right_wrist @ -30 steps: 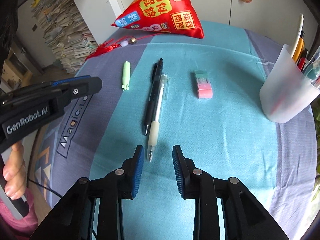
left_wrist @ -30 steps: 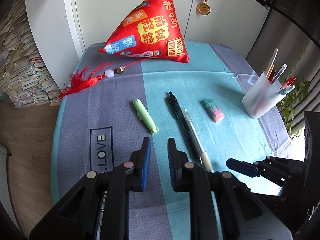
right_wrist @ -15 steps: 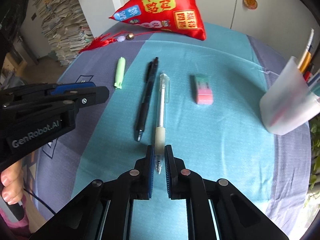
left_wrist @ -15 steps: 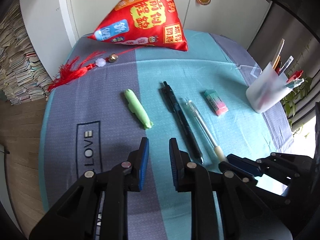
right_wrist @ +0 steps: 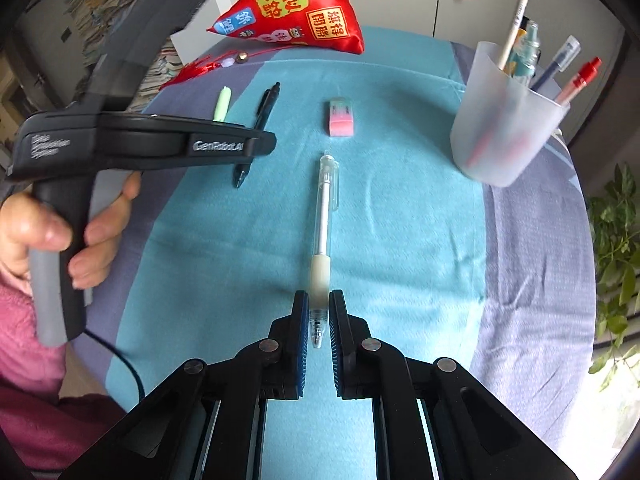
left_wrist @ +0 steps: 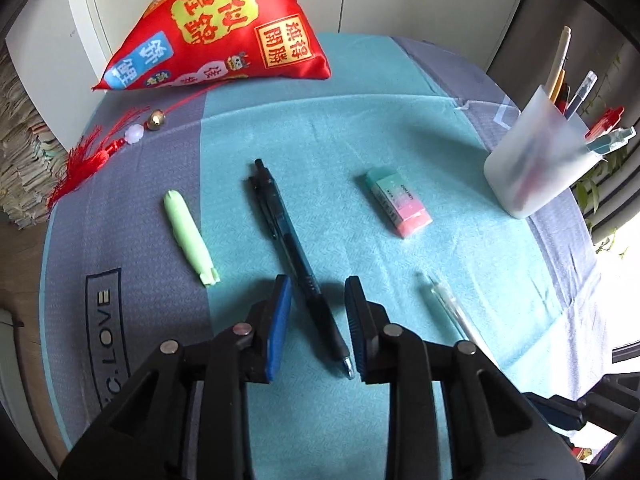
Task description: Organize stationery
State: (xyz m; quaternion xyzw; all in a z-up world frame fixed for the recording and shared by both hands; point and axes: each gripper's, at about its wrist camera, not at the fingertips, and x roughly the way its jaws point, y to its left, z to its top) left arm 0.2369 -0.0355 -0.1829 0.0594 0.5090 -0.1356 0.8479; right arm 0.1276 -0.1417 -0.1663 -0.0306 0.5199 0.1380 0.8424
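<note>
My right gripper [right_wrist: 319,312] clamps the clear pen [right_wrist: 323,232] at its rubbery white grip, barrel pointing away toward the frosted plastic pen cup [right_wrist: 506,128]. My left gripper [left_wrist: 318,320], jaws opening, straddles the glossy black pen [left_wrist: 294,256] untouched, its tip nearest me. Beyond lies a blocky pink-green eraser [left_wrist: 398,202].

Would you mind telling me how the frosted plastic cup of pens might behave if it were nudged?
The frosted plastic cup looks thin-walled and light, so it would probably slide on the cloth. Its pens lean far past the rim, so it may tip. It narrows toward the base, which likely adds to that.
</note>
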